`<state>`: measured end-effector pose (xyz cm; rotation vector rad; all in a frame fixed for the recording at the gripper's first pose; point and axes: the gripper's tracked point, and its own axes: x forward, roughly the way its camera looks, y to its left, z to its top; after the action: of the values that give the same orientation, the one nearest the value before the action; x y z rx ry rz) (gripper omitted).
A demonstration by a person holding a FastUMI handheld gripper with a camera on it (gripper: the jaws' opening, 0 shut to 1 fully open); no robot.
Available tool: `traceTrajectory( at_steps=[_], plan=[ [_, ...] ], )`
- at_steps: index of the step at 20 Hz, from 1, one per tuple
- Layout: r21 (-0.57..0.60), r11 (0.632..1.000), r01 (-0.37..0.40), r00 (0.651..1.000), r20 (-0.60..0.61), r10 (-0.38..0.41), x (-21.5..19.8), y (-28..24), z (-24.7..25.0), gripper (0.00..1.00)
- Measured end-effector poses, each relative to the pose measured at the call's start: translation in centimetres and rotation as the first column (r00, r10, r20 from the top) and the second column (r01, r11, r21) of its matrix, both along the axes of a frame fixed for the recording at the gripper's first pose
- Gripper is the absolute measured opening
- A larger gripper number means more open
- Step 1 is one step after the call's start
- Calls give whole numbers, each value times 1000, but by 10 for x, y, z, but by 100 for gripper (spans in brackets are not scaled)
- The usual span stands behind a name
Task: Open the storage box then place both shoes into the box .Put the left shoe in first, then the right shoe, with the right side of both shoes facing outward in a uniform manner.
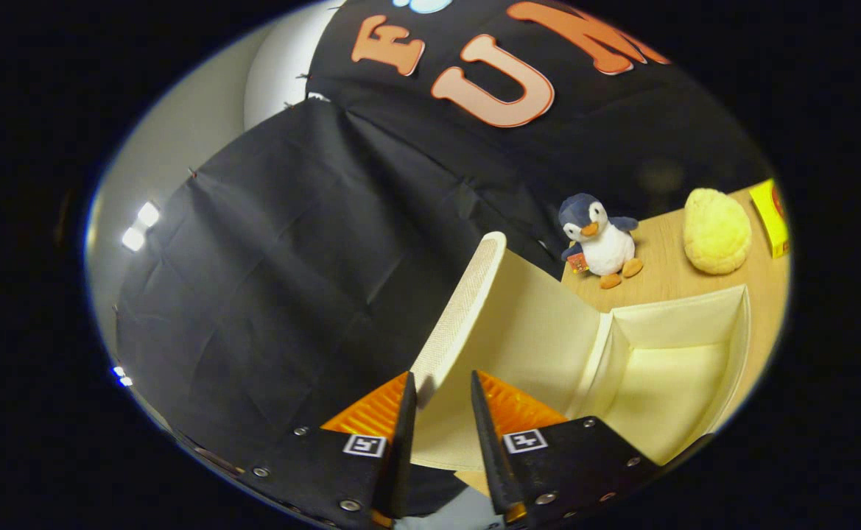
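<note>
- Presently, gripper view: gripper [443,394] with its two fingers at the near end of the scene; each finger carries a small square black-and-white marker tag, no readable words on them.
- Jaws: set apart with a gap between them; the lower edge of the lid sits in that gap. The left finger lies against or just beside the lid's outer face; the right finger stands on the inner side. Whether both press on the lid, I cannot tell.
- Lid [518,331]: cream, raised and tilted steeply, hinged to the box along a fold. Inner face smooth; outer edge strip shows a fine woven or mesh texture, rounded at the top corner.
- Storage box [725,316]: cream, soft-sided, rectangular, standing open on the tabletop just ahead and to the right of the fingers. Interior plain, same cream tone; nothing seen inside the visible part.
- Tabletop [662,283]: light wood, beyond the box.
- Penguin plush toy [599,239]: blue-grey and white, orange beak and feet, upright on the tabletop just beyond the box's far corner; a small red tag at its side, writing too small to read.
- Yellow round plush item [717,230]: fuzzy, beside the penguin, apart from it.
- Yellow carton [770,217]: beyond the round item, with red print too small to read.
</note>
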<state>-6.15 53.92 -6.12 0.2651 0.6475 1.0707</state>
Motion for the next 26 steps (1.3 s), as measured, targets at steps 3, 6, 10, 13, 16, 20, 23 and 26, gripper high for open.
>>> traceTrajectory(
  at_steps=[3,6,10,13,16,20,23,26],
  plan=[
    [-79,997,21,997,82,-15,5,1,-13,86],
    [-120,990,80,989,130,-64,19,-14,-18,98],
    [-140,974,177,972,184,-150,43,-57,-20,98],
    [-156,947,281,943,228,-242,69,-108,-23,98],
    [-180,903,391,901,277,-335,96,-170,-28,98],
    [-233,831,506,843,340,-418,117,-260,-45,98],
    [-272,784,558,819,331,-468,123,-317,-66,98],
    [-311,735,602,795,321,-515,124,-365,-87,98]
  ],
)
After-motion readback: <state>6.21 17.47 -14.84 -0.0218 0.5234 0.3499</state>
